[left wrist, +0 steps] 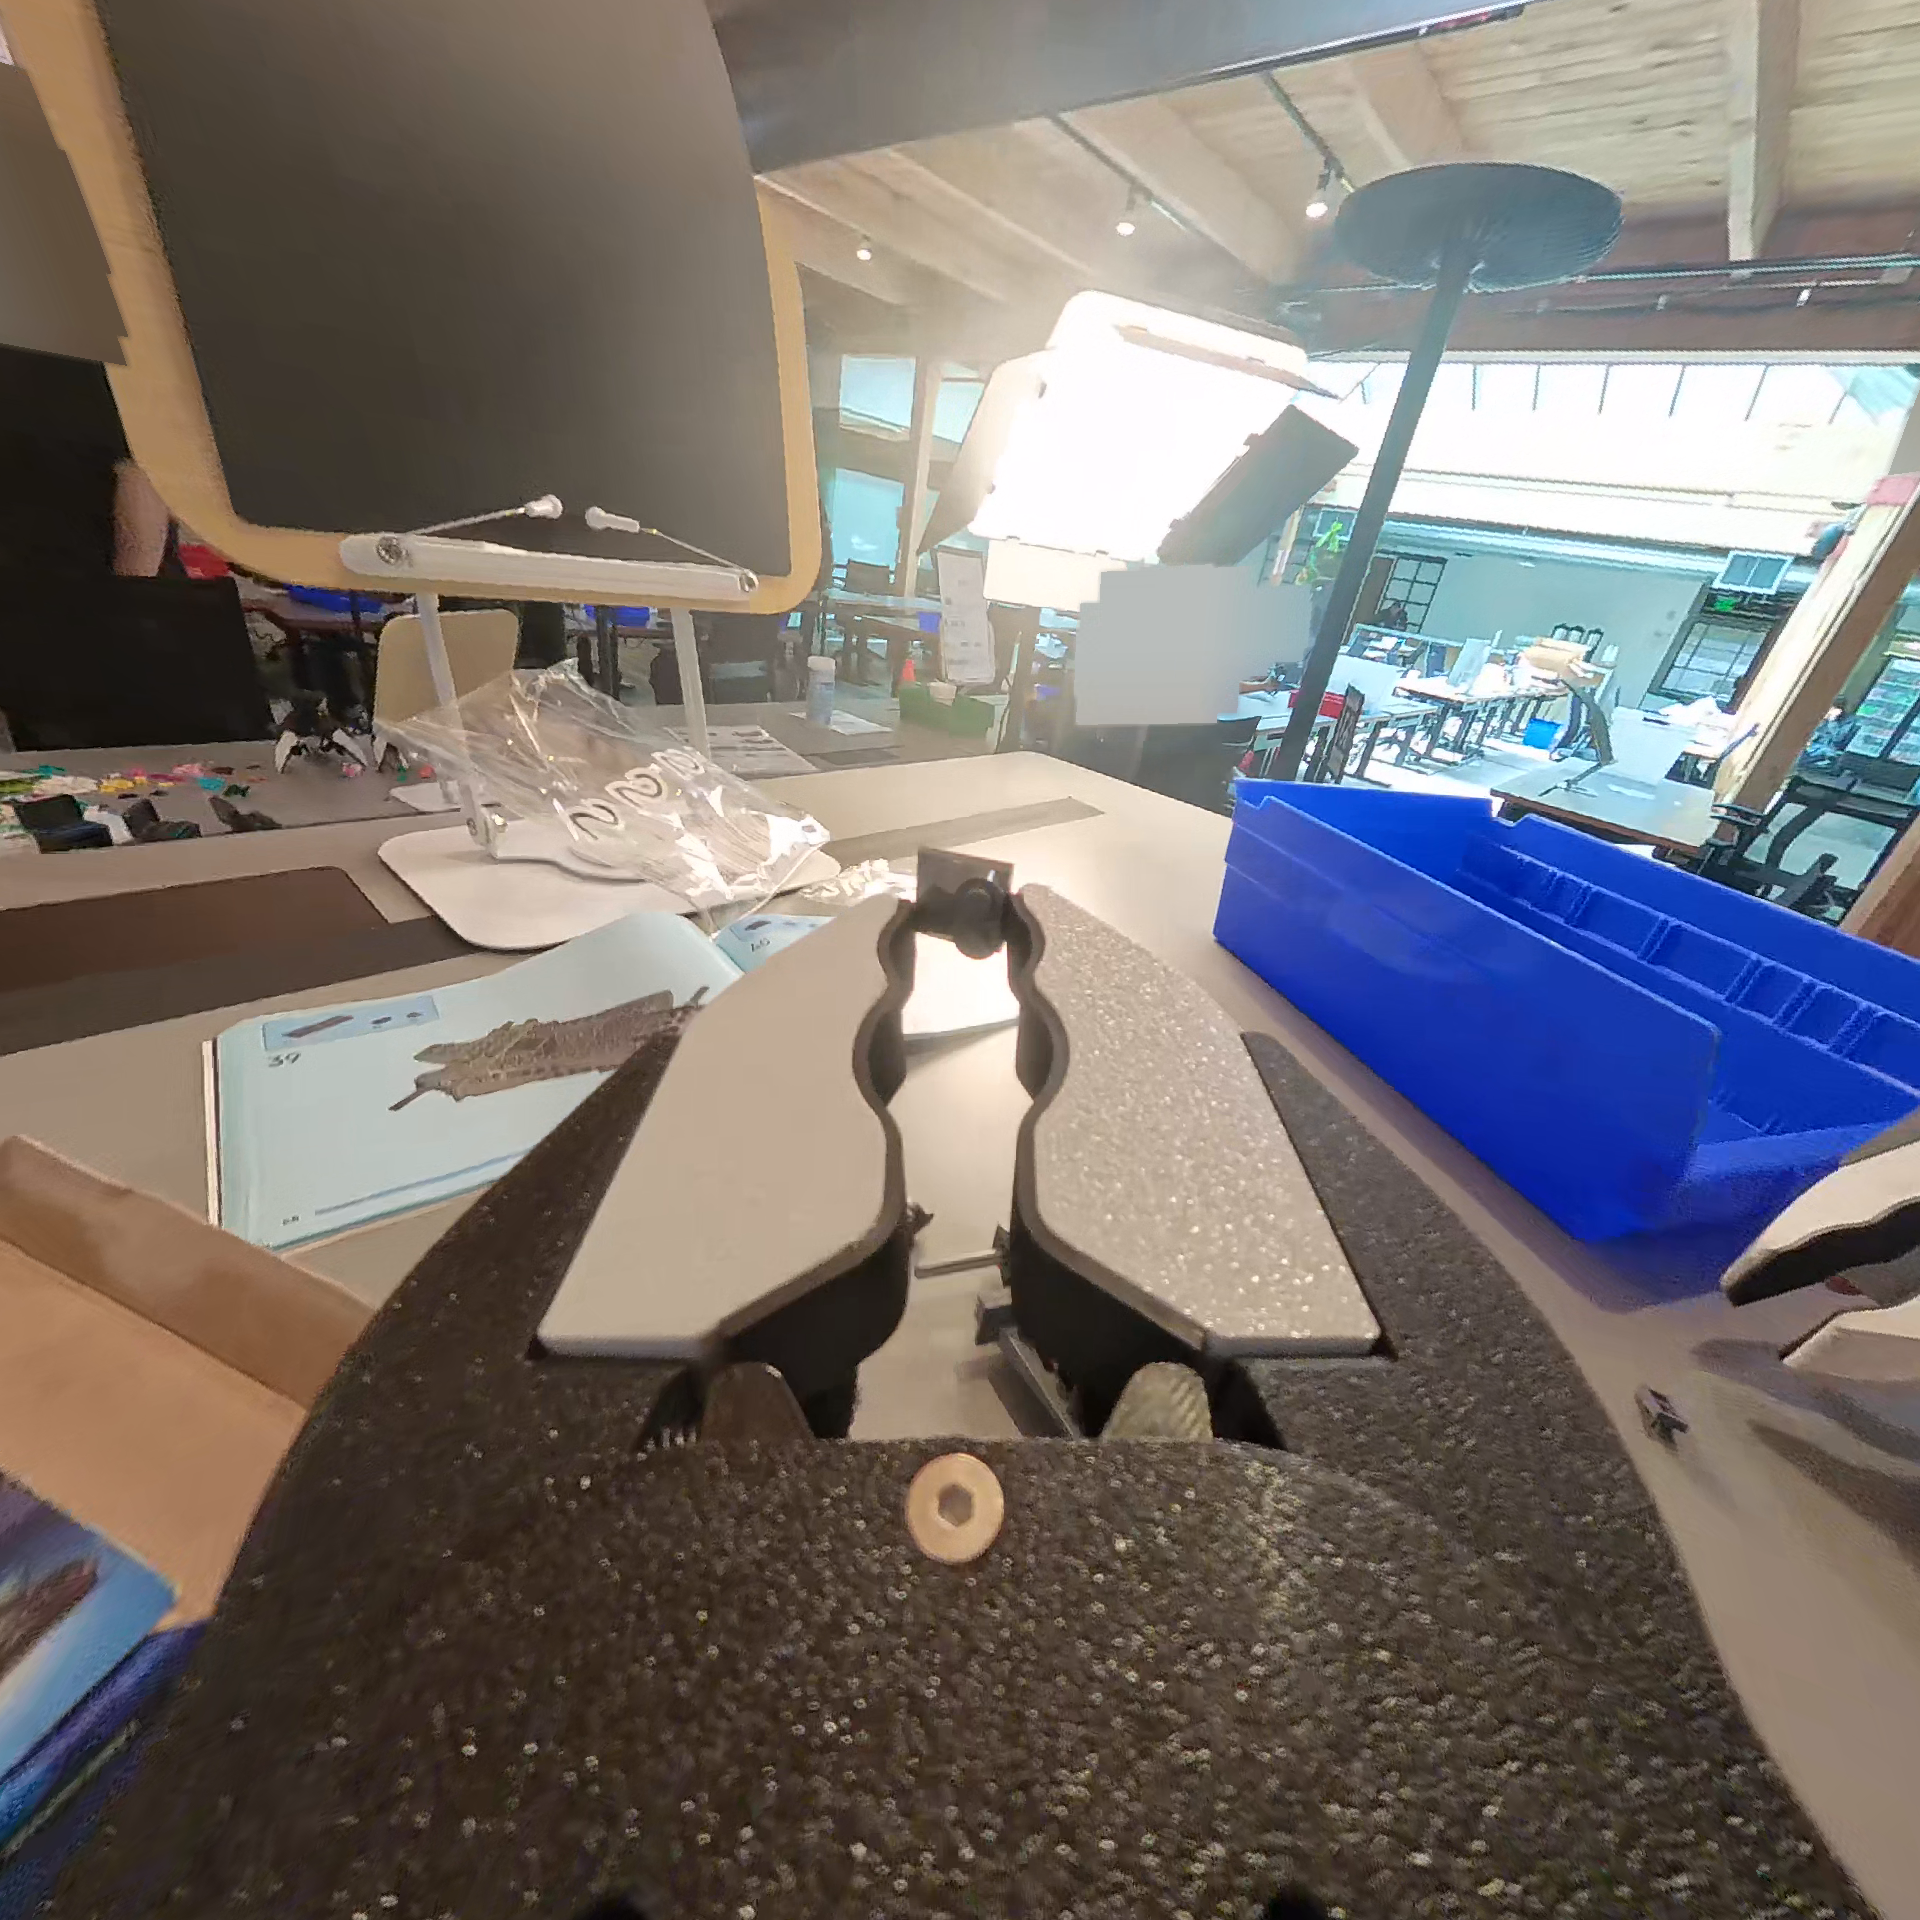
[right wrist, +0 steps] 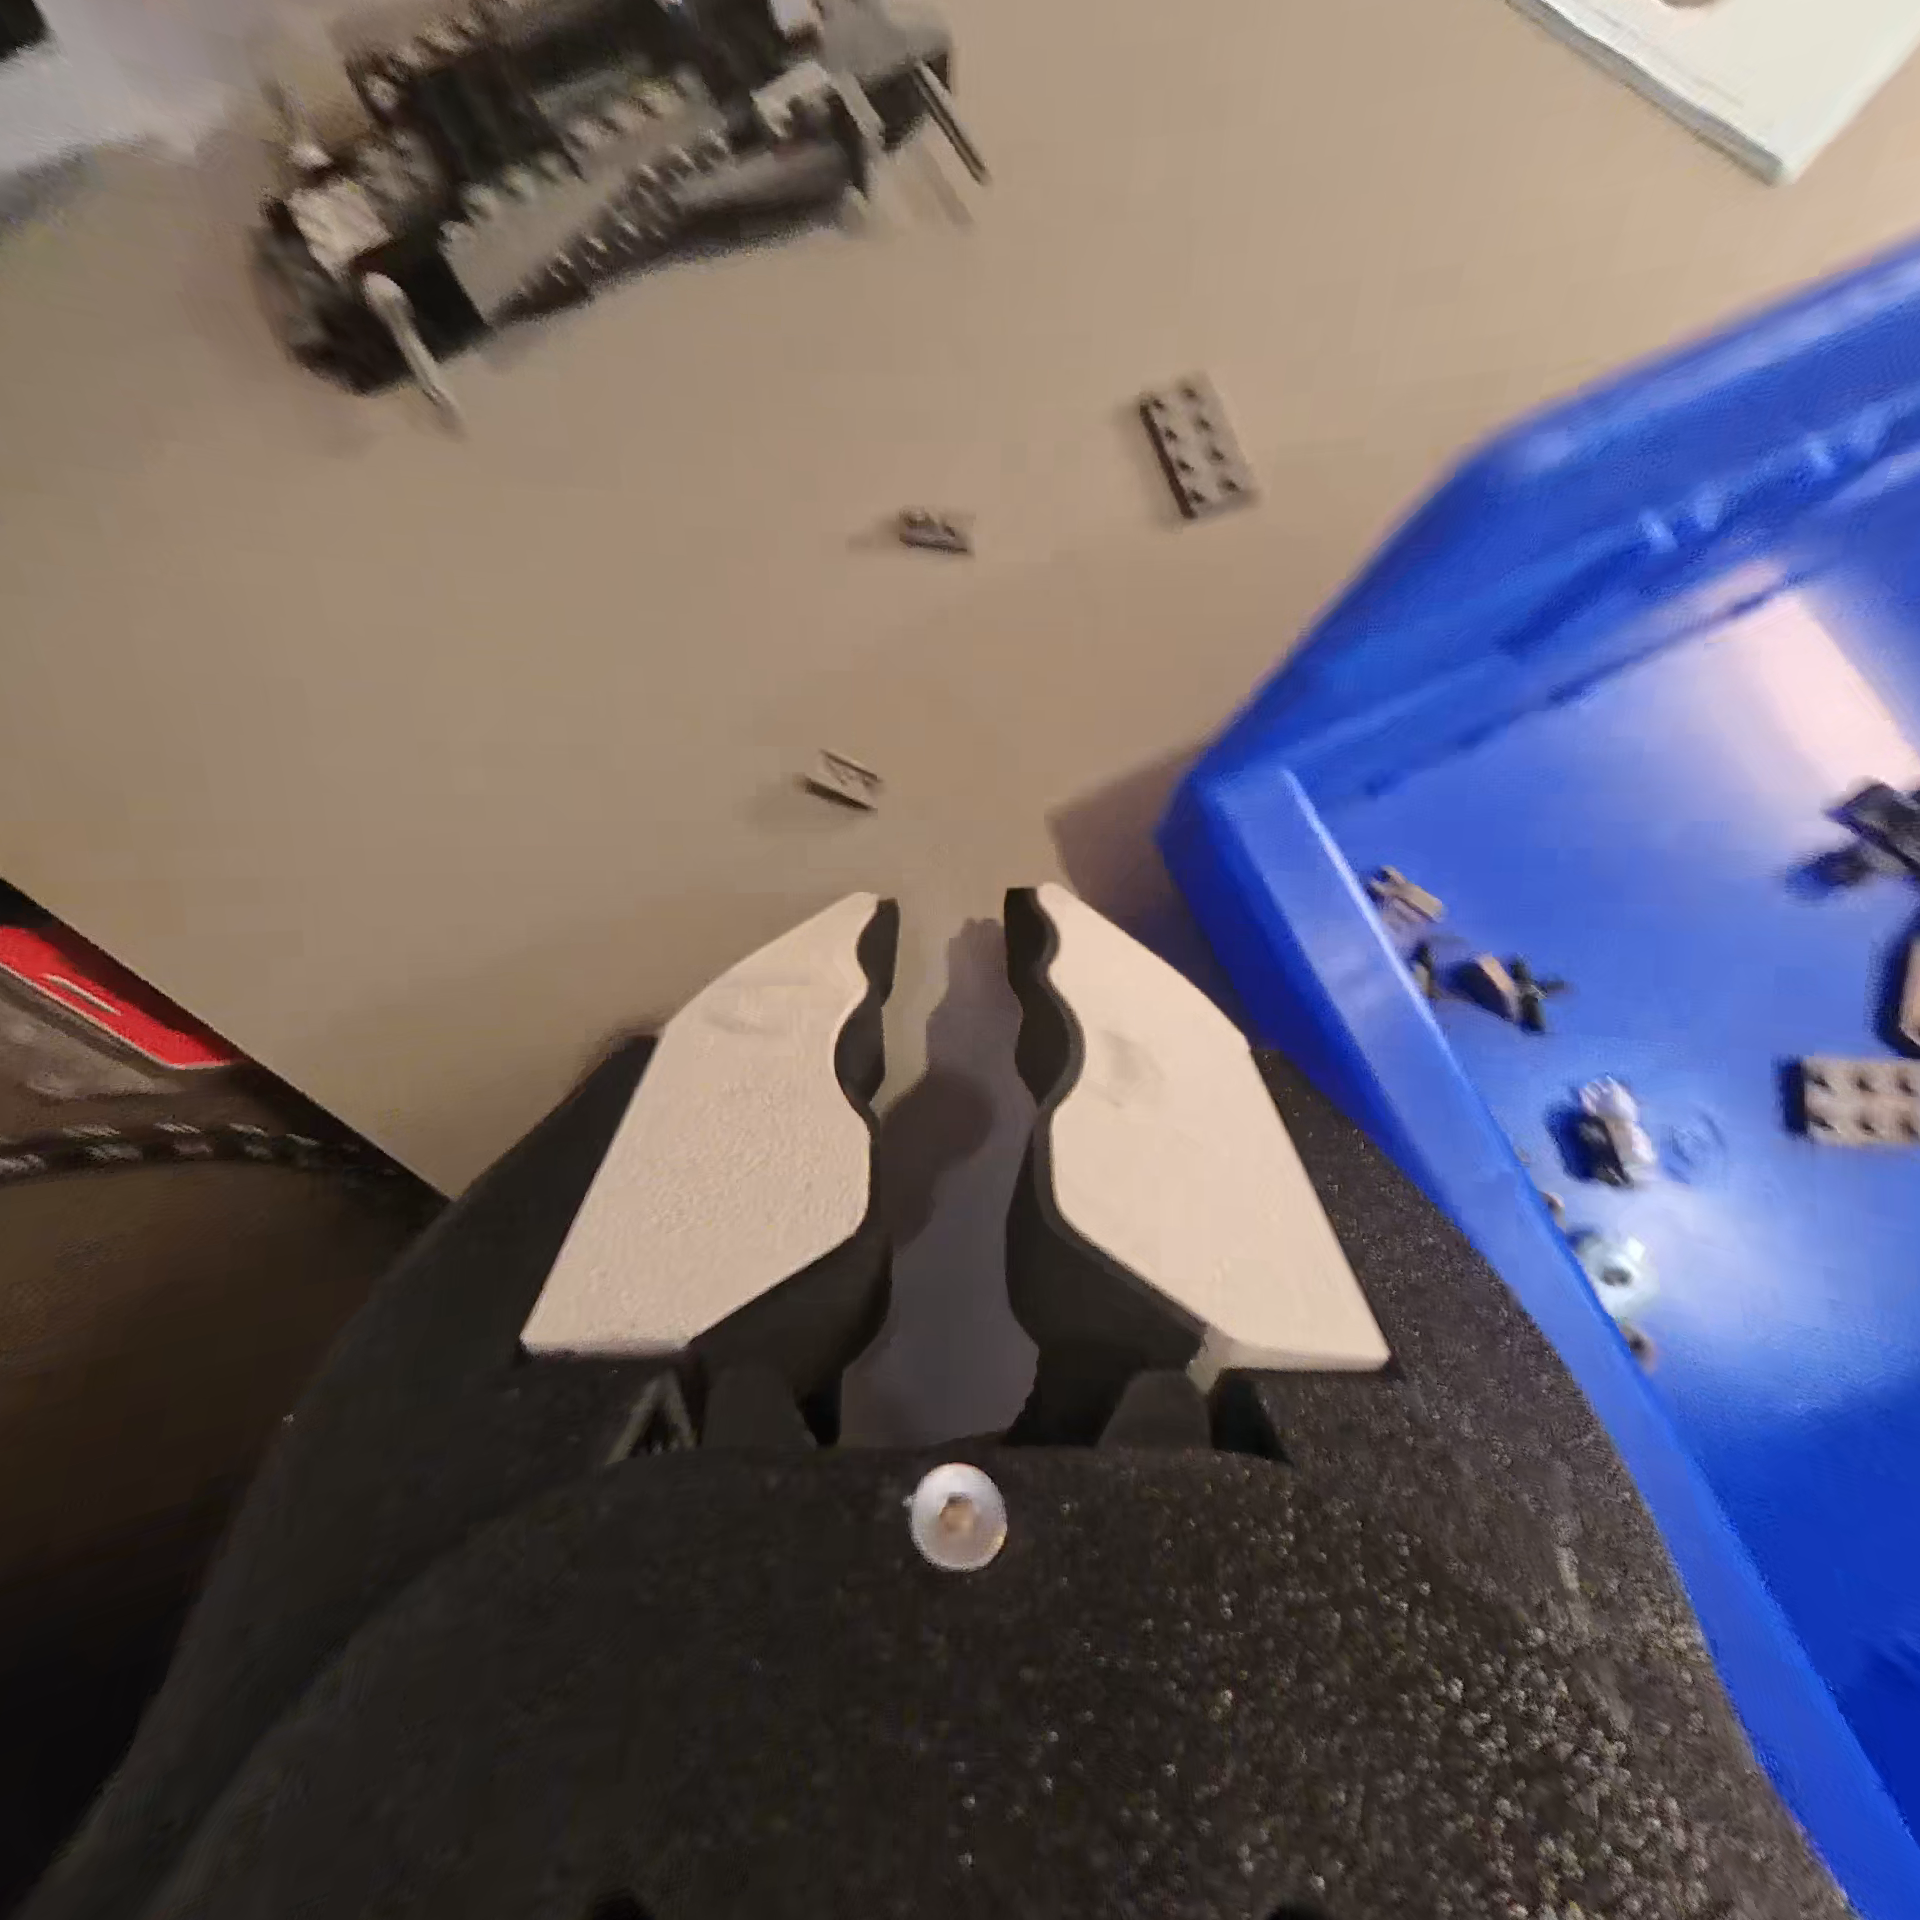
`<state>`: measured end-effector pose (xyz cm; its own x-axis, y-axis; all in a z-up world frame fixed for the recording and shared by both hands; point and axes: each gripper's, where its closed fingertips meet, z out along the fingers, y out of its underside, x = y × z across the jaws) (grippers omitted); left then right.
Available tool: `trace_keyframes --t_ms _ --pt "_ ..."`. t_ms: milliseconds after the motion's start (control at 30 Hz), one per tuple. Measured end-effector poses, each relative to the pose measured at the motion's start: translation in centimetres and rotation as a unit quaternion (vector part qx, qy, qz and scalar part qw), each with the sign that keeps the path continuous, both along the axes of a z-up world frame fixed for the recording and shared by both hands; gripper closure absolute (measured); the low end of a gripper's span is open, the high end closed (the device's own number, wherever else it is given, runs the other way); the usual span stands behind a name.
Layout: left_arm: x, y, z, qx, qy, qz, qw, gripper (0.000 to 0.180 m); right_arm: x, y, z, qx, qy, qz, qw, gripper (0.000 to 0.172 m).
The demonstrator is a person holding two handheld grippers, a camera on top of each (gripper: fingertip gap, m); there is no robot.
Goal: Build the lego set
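Grey brick piece (left wrist: 961,902) clamped in left gripper (left wrist: 961,914); right gripper (right wrist: 951,914) bare.

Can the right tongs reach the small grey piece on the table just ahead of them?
Probably yes. The right tongs are open and hold nothing, and only bare table lies between them and the small grey piece; the blue bin stands off to the side.

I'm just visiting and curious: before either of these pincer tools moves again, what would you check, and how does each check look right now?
1. Left gripper clamps a small dark grey piece at its tips: ok.
2. Right gripper has nothing between its fingers: ok.
3. Loose small grey piece lies ahead of the right gripper, unobstructed: ok.
4. Blue bin apart from right fingers: ok.
5. Right view sharp: not ok, blurred.
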<state>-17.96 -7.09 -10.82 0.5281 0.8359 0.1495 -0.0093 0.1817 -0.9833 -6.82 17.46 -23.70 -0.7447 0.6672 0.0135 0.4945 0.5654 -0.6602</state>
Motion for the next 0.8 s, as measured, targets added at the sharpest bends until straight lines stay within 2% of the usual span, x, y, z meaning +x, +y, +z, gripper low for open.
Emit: trace_keyframes --t_ms 133,200,333,400,533,567,633,733,800 --pt "-1.1 0.5 0.5 -0.002 0.012 -0.013 1.0 0.164 -0.9 3.6 -0.9 0.046 0.014 -0.031 0.998 0.152" --pt "-1.5 0.7 0.4 -0.014 0.013 -0.008 1.0 0.164 -1.6 4.3 -1.0 0.048 0.023 -0.034 0.998 0.163" --pt "-2.0 1.3 -0.2 -0.046 -0.001 -0.017 0.999 0.164 -4.0 6.2 -1.4 0.074 0.035 -0.061 0.995 0.155" --pt "-1.8 2.1 0.0 -0.061 0.003 -0.047 0.997 0.164 -4.4 5.2 -0.7 0.043 0.027 -0.043 0.998 0.152" --pt "-2.5 3.6 0.5 -0.125 0.008 -0.097 0.987 0.164 -6.4 -0.1 0.9 -0.023 0.035 0.013 0.999 0.148" --pt "-2.9 3.8 0.6 -0.141 0.014 -0.1 0.985 0.164 -7.4 -1.2 0.6 -0.023 0.033 0.024 0.999 0.154" --pt "-3.5 4.2 0.6 -0.166 0.037 -0.107 0.98 0.164 -9.1 -2.8 -0.4 -0.006 0.024 0.029 0.999 0.142" --pt "-3.9 4.4 -0.6 -0.182 0.039 -0.111 0.976 0.164 -10.8 -3.5 -1.7 0.034 0.034 0.048 0.998 0.14" --pt "-3.5 4.4 -1.2 -0.178 0.044 -0.12 0.976 0.164 -11.2 -3.7 -1.8 0.012 0.016 0.064 0.998 0.135"
